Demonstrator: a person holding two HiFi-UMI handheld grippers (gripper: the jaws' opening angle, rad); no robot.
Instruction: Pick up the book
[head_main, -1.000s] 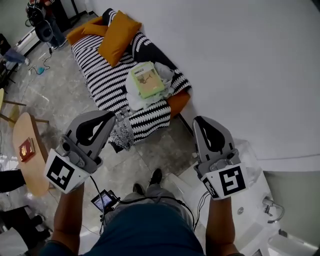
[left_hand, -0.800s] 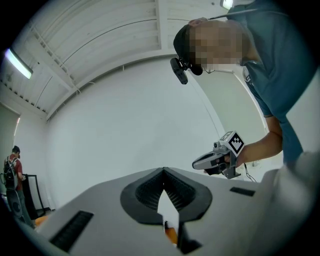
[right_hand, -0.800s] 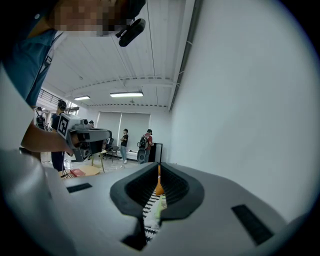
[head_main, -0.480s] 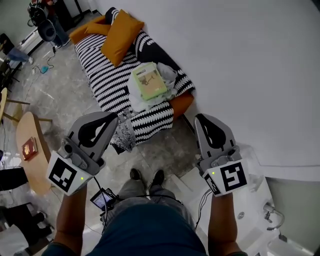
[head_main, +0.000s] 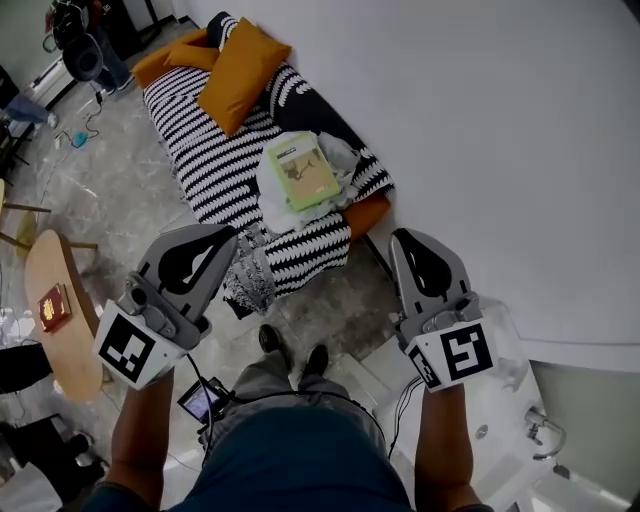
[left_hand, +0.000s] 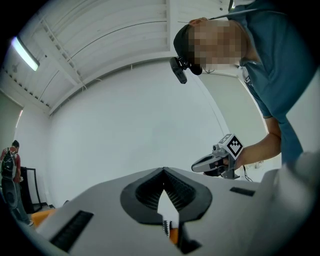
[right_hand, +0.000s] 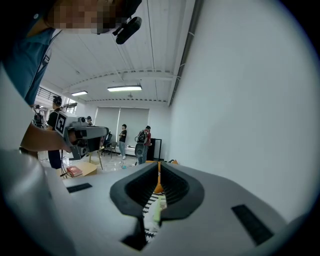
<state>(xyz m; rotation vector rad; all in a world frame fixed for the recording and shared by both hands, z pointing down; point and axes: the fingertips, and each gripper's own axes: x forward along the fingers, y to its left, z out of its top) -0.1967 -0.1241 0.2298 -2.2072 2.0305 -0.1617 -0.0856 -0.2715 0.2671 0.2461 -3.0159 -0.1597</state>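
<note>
A pale green book (head_main: 300, 172) lies flat on a crumpled white cloth (head_main: 272, 195) on the black-and-white striped bed (head_main: 200, 150), ahead of both grippers. My left gripper (head_main: 224, 233) is held level short of the bed's near end, jaws shut and empty. My right gripper (head_main: 408, 238) hangs beside the white wall, also shut and empty. In the right gripper view the book (right_hand: 158, 209) shows as a green sliver through the slit of the shut right gripper (right_hand: 158, 166). The left gripper view shows the shut left gripper (left_hand: 163, 170) against the bare wall.
Orange pillows (head_main: 235, 70) lie at the bed's far end. A round wooden table (head_main: 62, 350) at the left carries a small red book (head_main: 52, 306). A white fixture (head_main: 505, 420) stands at the lower right. People (right_hand: 142, 142) stand far back in the room.
The person has stepped toward the bed. Both grippers have come forward with the body, still shut. The book sits a little lower in the head view.
</note>
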